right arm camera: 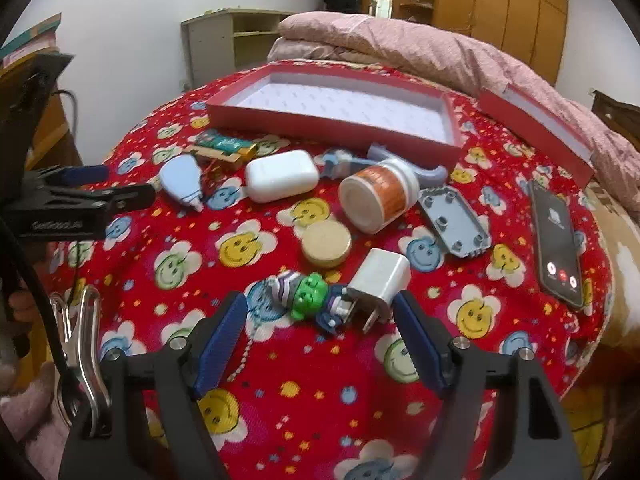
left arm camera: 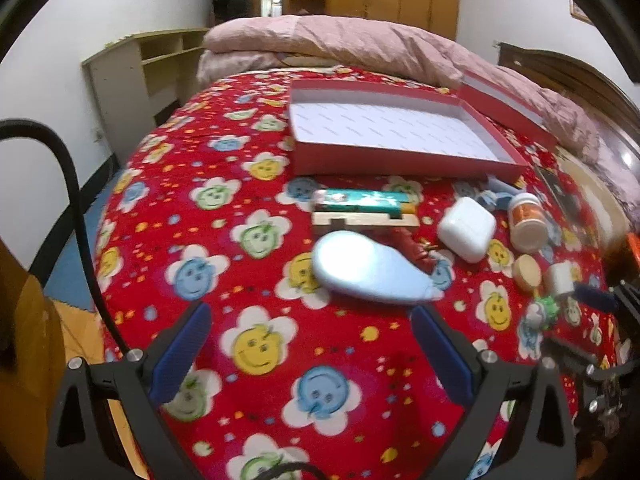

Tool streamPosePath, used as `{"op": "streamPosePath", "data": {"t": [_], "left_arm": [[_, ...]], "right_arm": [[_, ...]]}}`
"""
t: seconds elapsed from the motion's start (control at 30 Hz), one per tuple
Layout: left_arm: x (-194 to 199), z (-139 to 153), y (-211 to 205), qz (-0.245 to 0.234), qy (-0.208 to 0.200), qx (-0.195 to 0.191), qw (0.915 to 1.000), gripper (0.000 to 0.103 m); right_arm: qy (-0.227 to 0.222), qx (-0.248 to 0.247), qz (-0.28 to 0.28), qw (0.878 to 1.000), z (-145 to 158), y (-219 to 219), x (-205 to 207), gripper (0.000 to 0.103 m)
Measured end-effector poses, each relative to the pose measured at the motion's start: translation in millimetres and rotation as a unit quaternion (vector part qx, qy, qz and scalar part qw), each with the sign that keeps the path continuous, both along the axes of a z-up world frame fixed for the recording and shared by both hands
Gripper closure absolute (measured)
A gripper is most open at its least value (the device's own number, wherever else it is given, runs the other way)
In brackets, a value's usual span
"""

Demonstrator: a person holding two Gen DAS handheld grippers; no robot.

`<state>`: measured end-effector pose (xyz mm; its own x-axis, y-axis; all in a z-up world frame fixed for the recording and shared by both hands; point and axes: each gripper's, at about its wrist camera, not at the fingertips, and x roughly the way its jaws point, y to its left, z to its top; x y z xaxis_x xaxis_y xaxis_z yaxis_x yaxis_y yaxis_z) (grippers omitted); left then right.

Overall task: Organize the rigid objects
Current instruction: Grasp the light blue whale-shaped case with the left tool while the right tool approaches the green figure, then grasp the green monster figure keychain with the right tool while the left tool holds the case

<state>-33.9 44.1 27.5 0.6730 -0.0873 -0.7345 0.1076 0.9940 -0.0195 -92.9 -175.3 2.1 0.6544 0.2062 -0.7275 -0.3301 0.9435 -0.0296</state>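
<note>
looking down at a bed covered by a red smiley-flower blanket (right arm camera: 280, 380), with a pile of small stuff spread across it. the red box (right arm camera: 332, 118) with a white lining sits open toward the far edge of the blanket, nothing in it, and its lid (right arm camera: 536, 128) lies off by the far right corner next to the pink quilt (right arm camera: 420, 48).

the right gripper (right arm camera: 322, 316) has its jaws standing wide and isn't gripping anything. the white charger plug (right arm camera: 380, 280) and the little green figure (right arm camera: 310, 296) lie just at its blue fingertips (right arm camera: 234, 324), between them but not pressed. a bit further in are the tan round puck (right arm camera: 326, 244), the white pill bottle with the orange label (right arm camera: 378, 196) on its side, the white earbud case (right arm camera: 282, 176), a grey plastic plate (right arm camera: 454, 222) and a phone (right arm camera: 556, 240) with its screen lit near the right edge.

the left gripper (left arm camera: 310, 312) is wide too and holds nothing. the light blue oval thing (left arm camera: 368, 268) lies just ahead of it, apart from the pads. behind that there's a wooden block (left arm camera: 366, 220) with a teal tube (left arm camera: 360, 200) right beside it, both close to the box's near wall. in the right view the left gripper shows at the left edge of the blanket.
</note>
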Motion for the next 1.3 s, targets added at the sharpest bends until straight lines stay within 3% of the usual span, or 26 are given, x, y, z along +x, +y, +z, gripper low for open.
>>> {"op": "streamPosePath", "data": {"t": [0.2, 0.47, 0.57, 0.67, 0.77, 1.3], "left_arm": [[17.2, -7.6, -14.7, -0.033, 0.010, 0.004, 0.9994, 0.001], [29.3, -13.7, -33.9, -0.079, 0.005, 0.014, 0.9968, 0.001], [36.6, -18.8, -36.6, -0.072, 0.008, 0.035, 0.9967, 0.001], [40.2, -19.3, -30.7, -0.069, 0.011, 0.015, 0.9974, 0.001], [36.4, -17.6, -30.2, -0.067, 0.002, 0.019, 0.9975, 0.013], [0.1, -6.7, -9.4, -0.039, 0.011, -0.017, 0.9990, 0.013]], "right_arm": [[0.037, 0.028, 0.017, 0.999, -8.4, -2.6, 3.7, 0.027], [0.043, 0.032, 0.029, 0.998, -11.1, 0.6, 6.1, 0.027], [0.043, 0.035, 0.029, 0.998, -11.4, -0.6, 6.4, 0.027], [0.042, 0.034, 0.028, 0.998, -11.4, -0.1, 6.6, 0.027], [0.041, 0.031, 0.029, 0.998, -10.3, 0.3, 5.8, 0.027], [0.053, 0.051, 0.045, 0.996, 0.1, -2.3, -2.7, 0.030]]}}
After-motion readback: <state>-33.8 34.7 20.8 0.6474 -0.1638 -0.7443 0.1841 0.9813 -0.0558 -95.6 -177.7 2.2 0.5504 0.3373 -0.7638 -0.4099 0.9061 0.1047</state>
